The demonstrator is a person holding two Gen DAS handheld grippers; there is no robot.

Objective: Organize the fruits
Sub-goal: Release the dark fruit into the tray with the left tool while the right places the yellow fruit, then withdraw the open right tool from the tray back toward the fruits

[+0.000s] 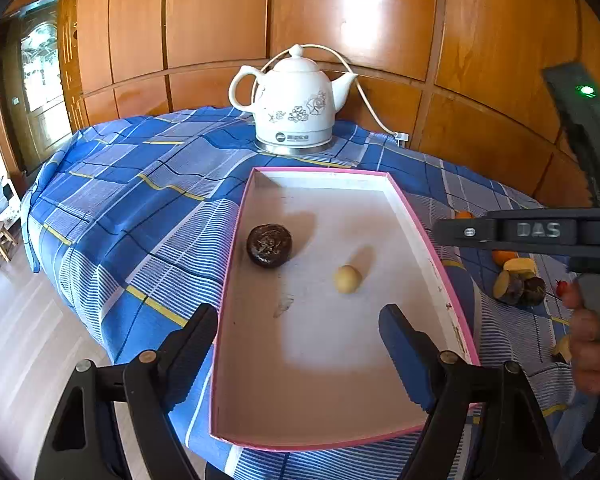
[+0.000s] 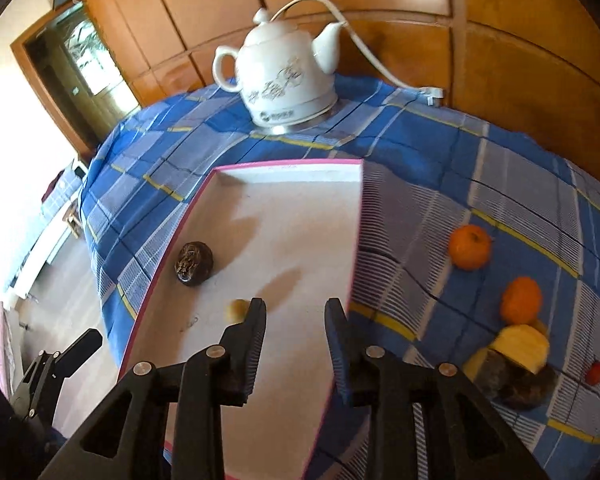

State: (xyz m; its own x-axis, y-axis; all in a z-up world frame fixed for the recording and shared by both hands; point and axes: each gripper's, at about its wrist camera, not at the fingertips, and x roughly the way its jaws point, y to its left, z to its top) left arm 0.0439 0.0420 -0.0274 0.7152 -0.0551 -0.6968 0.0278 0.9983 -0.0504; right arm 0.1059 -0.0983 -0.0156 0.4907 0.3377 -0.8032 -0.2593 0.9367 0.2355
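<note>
A white tray with a pink rim (image 1: 416, 216) (image 2: 284, 168) lies on the blue checked cloth. Inside it sit a dark wrinkled fruit (image 1: 269, 245) (image 2: 194, 263) and a small yellow fruit (image 1: 347, 279) (image 2: 236, 309). My left gripper (image 1: 300, 340) is open over the tray's near left edge, one finger outside the rim, holding nothing. My right gripper (image 2: 296, 320) hangs over the tray's near right part, jaws slightly apart and empty, with the yellow fruit just left of its left finger (image 2: 252, 332). Right of the tray lie two oranges (image 2: 470, 247) (image 2: 522, 299), a yellow piece (image 2: 522, 348), a dark fruit (image 2: 520, 388) and a small red fruit (image 2: 595, 372).
A white flowered kettle (image 1: 296, 100) (image 2: 288, 80) with its cord stands behind the tray, against the wooden wall panels. The table edge drops to the floor on the left. A person's hand (image 1: 588, 340) grips the right tool's black body (image 1: 540, 232).
</note>
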